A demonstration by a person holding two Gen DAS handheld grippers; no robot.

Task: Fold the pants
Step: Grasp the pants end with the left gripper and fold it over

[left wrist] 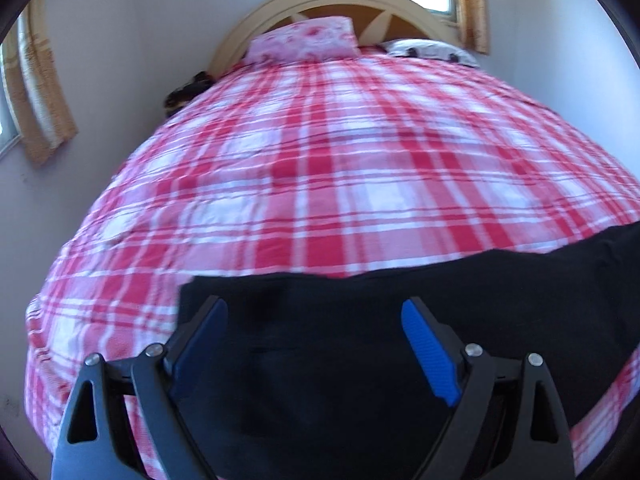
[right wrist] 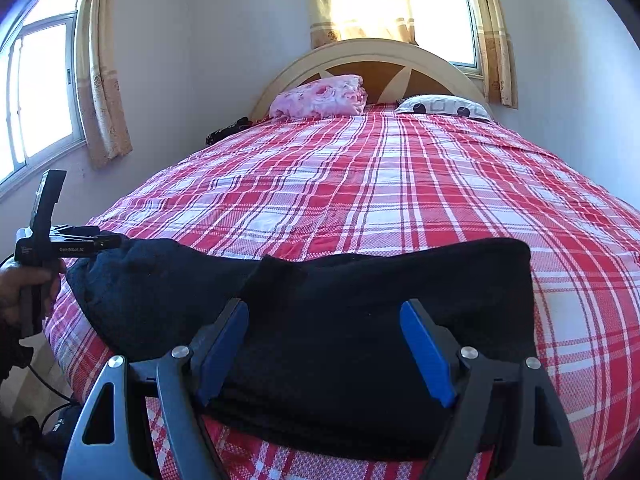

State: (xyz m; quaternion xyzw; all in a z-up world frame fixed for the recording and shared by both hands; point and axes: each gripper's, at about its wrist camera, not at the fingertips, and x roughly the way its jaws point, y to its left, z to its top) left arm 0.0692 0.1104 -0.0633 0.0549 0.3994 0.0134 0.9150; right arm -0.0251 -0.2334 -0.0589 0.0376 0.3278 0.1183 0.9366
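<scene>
The black pants [right wrist: 360, 280] lie folded in a wide band across the near end of the bed. My right gripper [right wrist: 324, 314] hovers over their middle, blue pads wide apart and gripping nothing. In the left wrist view the pants [left wrist: 500, 300] fill the bottom, and my left gripper [left wrist: 316, 312] stands open above their left part with no cloth pinched between its fingers. The right wrist view shows the left gripper [right wrist: 110, 242] from the side, held by a hand [right wrist: 24, 284] at the left end of the pants.
The red and white plaid bedspread [right wrist: 380, 184] covers the bed. A pink floral pillow [right wrist: 320, 98] and a white patterned pillow [right wrist: 444, 108] lean by the headboard [right wrist: 380, 50]. A dark item [right wrist: 228, 130] lies at the bed's left edge. Cables [right wrist: 44, 392] trail on the floor at left.
</scene>
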